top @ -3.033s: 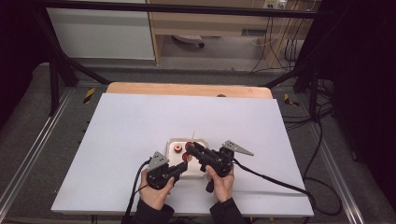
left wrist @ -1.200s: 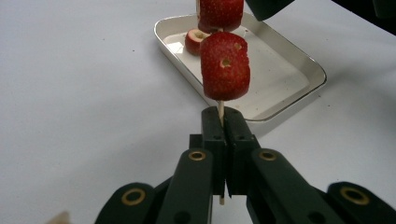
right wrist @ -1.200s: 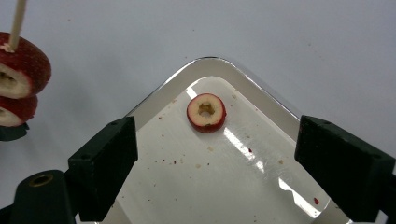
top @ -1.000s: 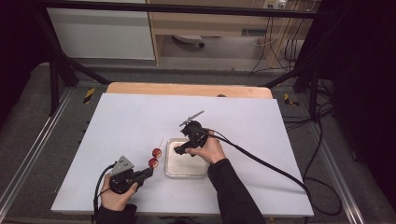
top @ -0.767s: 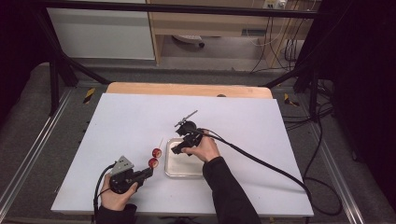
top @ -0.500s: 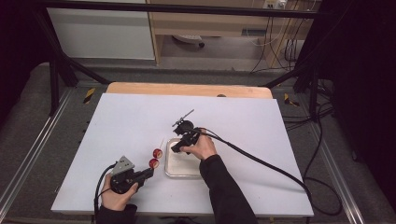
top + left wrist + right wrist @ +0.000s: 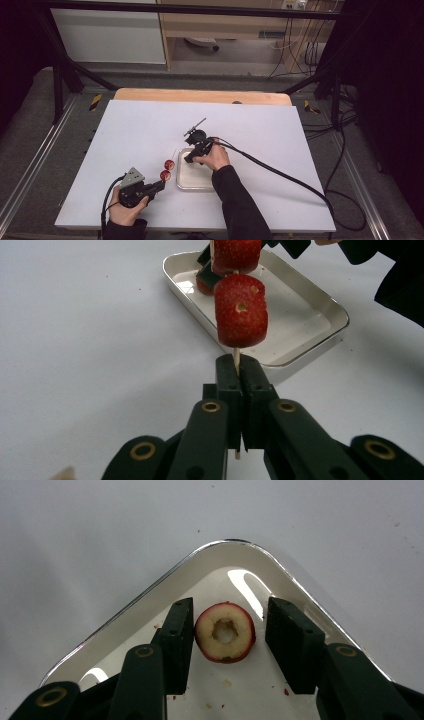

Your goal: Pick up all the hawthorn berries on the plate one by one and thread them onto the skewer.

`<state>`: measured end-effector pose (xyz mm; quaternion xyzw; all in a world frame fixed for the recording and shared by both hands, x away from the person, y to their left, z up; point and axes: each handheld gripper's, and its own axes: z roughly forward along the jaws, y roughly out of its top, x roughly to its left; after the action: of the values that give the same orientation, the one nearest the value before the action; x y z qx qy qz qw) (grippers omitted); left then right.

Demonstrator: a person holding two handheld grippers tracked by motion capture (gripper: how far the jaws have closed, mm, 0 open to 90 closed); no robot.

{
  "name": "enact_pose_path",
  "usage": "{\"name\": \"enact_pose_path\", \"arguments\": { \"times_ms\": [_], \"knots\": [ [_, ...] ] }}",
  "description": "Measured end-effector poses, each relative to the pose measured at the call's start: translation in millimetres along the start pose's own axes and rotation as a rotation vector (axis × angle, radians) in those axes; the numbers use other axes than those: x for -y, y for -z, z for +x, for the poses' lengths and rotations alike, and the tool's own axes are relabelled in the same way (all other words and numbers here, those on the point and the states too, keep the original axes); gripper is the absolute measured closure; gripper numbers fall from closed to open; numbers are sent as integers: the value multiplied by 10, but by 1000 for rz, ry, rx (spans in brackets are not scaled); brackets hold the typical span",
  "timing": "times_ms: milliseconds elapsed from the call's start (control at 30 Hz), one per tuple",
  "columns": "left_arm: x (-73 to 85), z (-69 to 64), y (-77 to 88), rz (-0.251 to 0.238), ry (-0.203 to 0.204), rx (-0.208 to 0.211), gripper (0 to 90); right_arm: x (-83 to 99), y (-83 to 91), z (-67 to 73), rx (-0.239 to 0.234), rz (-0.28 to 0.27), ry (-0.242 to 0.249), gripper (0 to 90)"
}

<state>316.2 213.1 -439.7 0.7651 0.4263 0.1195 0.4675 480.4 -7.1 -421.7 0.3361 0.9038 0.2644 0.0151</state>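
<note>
1. Left gripper (image 7: pixel 238 372): jaws pressed together on a thin wooden skewer (image 7: pixel 236 356). The stick runs between the pads and its tail pokes out below them.
2. Skewer carries two red fruit pieces. Near one (image 7: pixel 240 310) is fully visible, with a hole in its face. Far one (image 7: pixel 236 254) is cut off by the top edge of the left gripper view.
3. High view: left gripper (image 7: pixel 159 184) sits left of the metal tray (image 7: pixel 186 181), both red pieces (image 7: pixel 169 164) off the tray's left edge. Skewer itself is too thin to make out there.
4. Right gripper (image 7: pixel 229 630): jaws have just been closing and are part spread, with a cored fruit slice (image 7: pixel 225 632) between them. Left pad is at the slice's edge, contact unclear. Right pad has a clear gap.
5. Slice lies flat in a corner of the tray (image 7: pixel 145 600).
6. High view: right gripper (image 7: pixel 192 157) is over the tray's far corner; the hand hides the slice.
</note>
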Motion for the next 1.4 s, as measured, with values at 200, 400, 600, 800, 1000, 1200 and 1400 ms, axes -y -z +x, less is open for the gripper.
{"name": "enact_pose_path", "arguments": {
  "times_ms": [200,400,600,800,1000,1200,1400],
  "knots": [
    [2,-4,-5,4,-1,6,886,6,-17,2,-14,10,-13,611],
    [2,-2,1,-1,-2,-2,885,9,54,7,0,-8,-18,615],
    [1,-19,-5,-4,1,4,886,41,271,39,-11,-56,-42,616],
    [-3,-50,-19,-8,-4,5,886,167,495,30,-21,-129,-82,616],
    [-24,-97,-40,-18,-14,0,885,420,694,-18,-64,-275,-148,617],
    [-45,-184,-90,-32,-19,3,885,727,781,-49,-120,-420,-214,617],
    [-92,-305,-165,-41,-24,3,886,990,833,-85,-164,-591,-316,617]
  ]
}}
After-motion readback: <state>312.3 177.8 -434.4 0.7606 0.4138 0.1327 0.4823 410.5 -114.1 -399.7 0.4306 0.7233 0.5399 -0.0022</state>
